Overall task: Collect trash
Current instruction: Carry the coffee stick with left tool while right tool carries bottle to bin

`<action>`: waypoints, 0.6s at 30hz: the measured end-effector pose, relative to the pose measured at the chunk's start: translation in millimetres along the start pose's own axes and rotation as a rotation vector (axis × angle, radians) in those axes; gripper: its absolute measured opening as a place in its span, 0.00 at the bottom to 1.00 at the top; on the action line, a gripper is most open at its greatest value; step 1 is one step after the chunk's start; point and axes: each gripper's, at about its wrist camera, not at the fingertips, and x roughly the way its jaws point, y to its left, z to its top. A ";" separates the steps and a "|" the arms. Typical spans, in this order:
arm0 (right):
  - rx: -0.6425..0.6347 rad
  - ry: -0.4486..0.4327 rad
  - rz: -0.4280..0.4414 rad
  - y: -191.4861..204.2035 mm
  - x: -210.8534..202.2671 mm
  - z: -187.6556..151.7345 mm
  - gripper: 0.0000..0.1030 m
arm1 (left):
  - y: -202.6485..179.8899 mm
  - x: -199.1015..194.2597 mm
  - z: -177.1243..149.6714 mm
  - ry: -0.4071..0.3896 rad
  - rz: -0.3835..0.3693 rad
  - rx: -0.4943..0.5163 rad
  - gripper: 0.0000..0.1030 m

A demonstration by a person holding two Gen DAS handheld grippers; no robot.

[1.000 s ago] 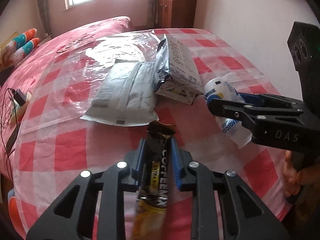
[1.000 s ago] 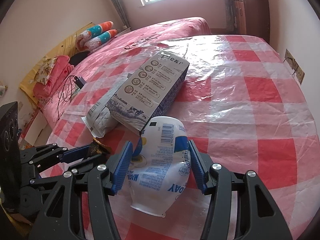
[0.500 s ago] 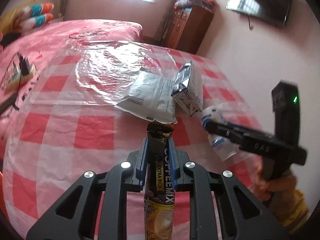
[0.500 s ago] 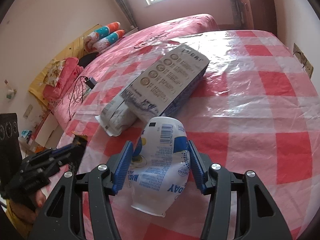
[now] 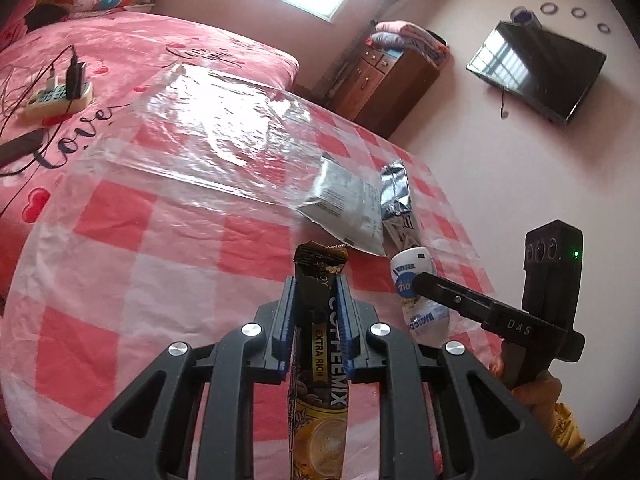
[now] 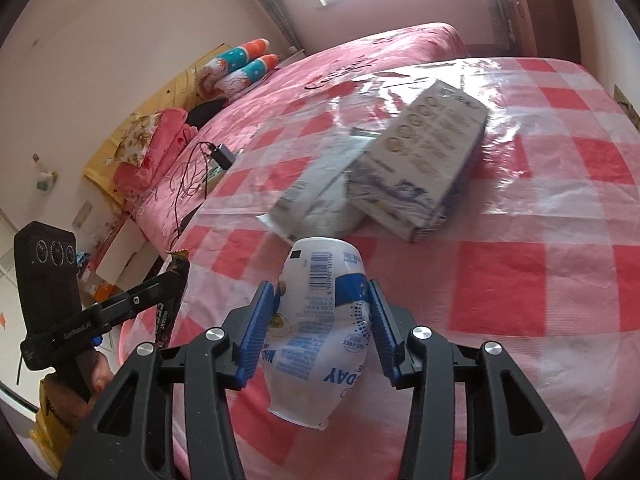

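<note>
My left gripper (image 5: pixel 316 280) is shut on a black and gold coffee-mix sachet (image 5: pixel 320 344), which stands up between the blue pads above the pink checked bed cover (image 5: pixel 160 240). My right gripper (image 6: pixel 324 292) has a white and blue plastic cup (image 6: pixel 320 320) between its pads. Its jaws are closing and both pads press on the cup's sides. In the left wrist view the right gripper (image 5: pixel 418 280) and the cup (image 5: pixel 410 266) show at the right. The left gripper (image 6: pixel 180 276) with the sachet (image 6: pixel 165 320) shows at the left in the right wrist view.
A grey mailer bag (image 5: pixel 344 204) and a printed carton (image 6: pixel 424 160) lie together further back on the clear plastic sheet (image 5: pixel 208 128). A power strip with a charger (image 5: pixel 56 92) sits at the far left. A wooden cabinet (image 5: pixel 384 80) and a wall TV (image 5: pixel 536 72) stand behind.
The left gripper has swung and rolled with the sachet, so more of the room's right side shows. The right gripper's pads have drawn in on the cup and pulled back from the carton.
</note>
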 end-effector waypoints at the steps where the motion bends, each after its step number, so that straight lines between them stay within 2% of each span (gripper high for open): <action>1: -0.006 0.005 -0.003 4.5 1.7 0.3 0.46 | 3.8 -3.2 0.2 -0.004 -0.003 -0.005 0.20; 5: -0.010 0.024 0.010 19.4 9.2 1.9 0.44 | 21.5 -17.5 -0.6 -0.028 -0.019 -0.033 0.20; 7: 0.000 0.044 0.030 25.4 15.6 3.4 0.39 | 28.2 -22.9 -0.9 -0.038 -0.023 -0.048 0.19; 8: 0.004 0.054 0.037 29.8 20.4 4.1 0.30 | 32.2 -25.2 -1.2 -0.044 -0.028 -0.057 0.19; 10: 0.004 0.083 0.033 36.7 30.3 3.6 0.30 | 40.2 -30.8 -1.3 -0.058 -0.030 -0.072 0.19; 15: -0.026 0.080 0.009 46.1 37.5 4.4 0.31 | 56.2 -39.3 -3.4 -0.074 -0.028 -0.104 0.19; 16: -0.030 0.076 -0.005 48.1 38.3 5.0 0.33 | 57.4 -40.3 -3.1 -0.078 -0.029 -0.107 0.19; 18: -0.034 0.077 -0.026 51.7 39.2 3.4 0.58 | 59.9 -43.1 -2.6 -0.088 -0.033 -0.116 0.19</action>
